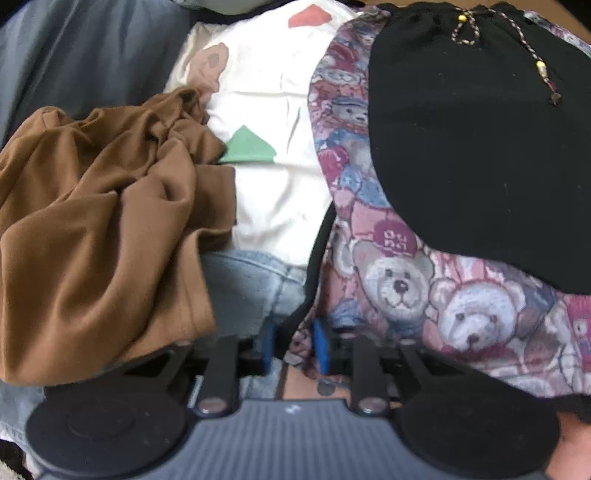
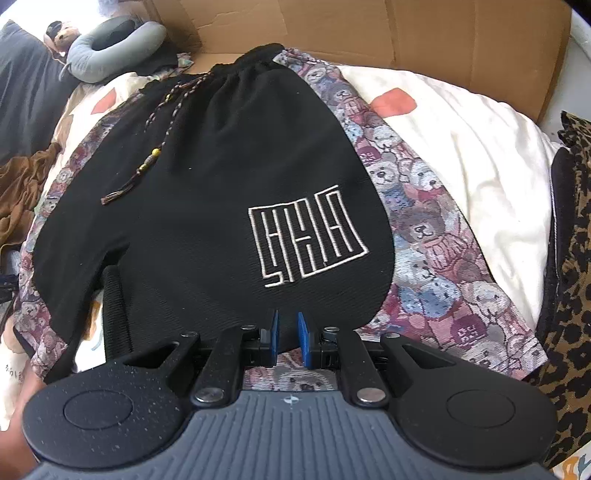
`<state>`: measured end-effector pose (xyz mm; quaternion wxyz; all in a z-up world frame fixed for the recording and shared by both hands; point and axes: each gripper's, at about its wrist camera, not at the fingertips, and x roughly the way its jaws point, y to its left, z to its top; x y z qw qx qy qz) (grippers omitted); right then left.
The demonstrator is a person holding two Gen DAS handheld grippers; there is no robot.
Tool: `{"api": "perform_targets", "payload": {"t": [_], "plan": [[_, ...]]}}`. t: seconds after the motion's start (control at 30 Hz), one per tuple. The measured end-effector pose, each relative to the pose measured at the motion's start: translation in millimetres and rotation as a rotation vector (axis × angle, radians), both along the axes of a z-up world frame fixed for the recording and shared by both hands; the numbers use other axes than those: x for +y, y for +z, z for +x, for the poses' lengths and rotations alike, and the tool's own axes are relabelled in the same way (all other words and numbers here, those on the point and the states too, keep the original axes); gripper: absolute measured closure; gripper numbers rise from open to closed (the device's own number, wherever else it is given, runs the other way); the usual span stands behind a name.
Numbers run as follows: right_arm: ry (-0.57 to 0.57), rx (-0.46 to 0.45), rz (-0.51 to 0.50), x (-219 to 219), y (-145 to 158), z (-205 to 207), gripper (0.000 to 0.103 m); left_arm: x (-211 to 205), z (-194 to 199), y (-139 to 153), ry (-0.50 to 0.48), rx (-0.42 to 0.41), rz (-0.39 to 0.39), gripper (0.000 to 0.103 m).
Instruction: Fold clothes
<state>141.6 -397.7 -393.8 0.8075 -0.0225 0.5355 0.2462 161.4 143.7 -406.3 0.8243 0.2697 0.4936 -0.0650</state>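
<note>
Left gripper [image 1: 293,345] fingers nearly closed; right gripper [image 2: 287,341] fingers narrowly parted.

One pair of black shorts [image 2: 192,206] with teddy-bear side panels; one brown garment [image 1: 107,229]; one denim item [image 1: 251,288]; one white printed bedcover [image 2: 472,147]; one grey neck pillow [image 2: 110,48]; one cardboard box [image 2: 406,33]; one leopard-print fabric [image 2: 569,295]; two grippers, left gripper [image 1: 293,345], right gripper [image 2: 287,338].

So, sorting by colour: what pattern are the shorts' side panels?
Teddy-bear print on the side panels, in pinks and blues; clearest in the right wrist view.
</note>
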Motion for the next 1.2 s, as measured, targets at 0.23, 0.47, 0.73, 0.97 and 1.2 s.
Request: {"api": "perform_targets", "payload": {"t": [0.23, 0.47, 0.73, 0.97, 1.2], "plan": [[0.039, -0.001, 0.055, 15, 12, -4, 0.086, 0, -13, 43, -0.008, -0.046, -0.055, 0.095], [0.084, 0.005, 0.075, 35, 12, -12, 0.086, 13, -24, 83, 0.030, -0.118, -0.096, 0.095], [0.127, 0.024, 0.102, 56, 11, -20, 0.086, 26, -10, 66, 0.075, -0.091, -0.081, 0.095], [0.162, 0.080, 0.170, 78, 10, -26, 0.087, 43, 7, 43, 0.134, -0.040, -0.073, 0.095], [0.231, 0.182, 0.223, 116, -4, -40, 0.087, 48, 6, 39, 0.149, -0.020, -0.082, 0.095]]}}
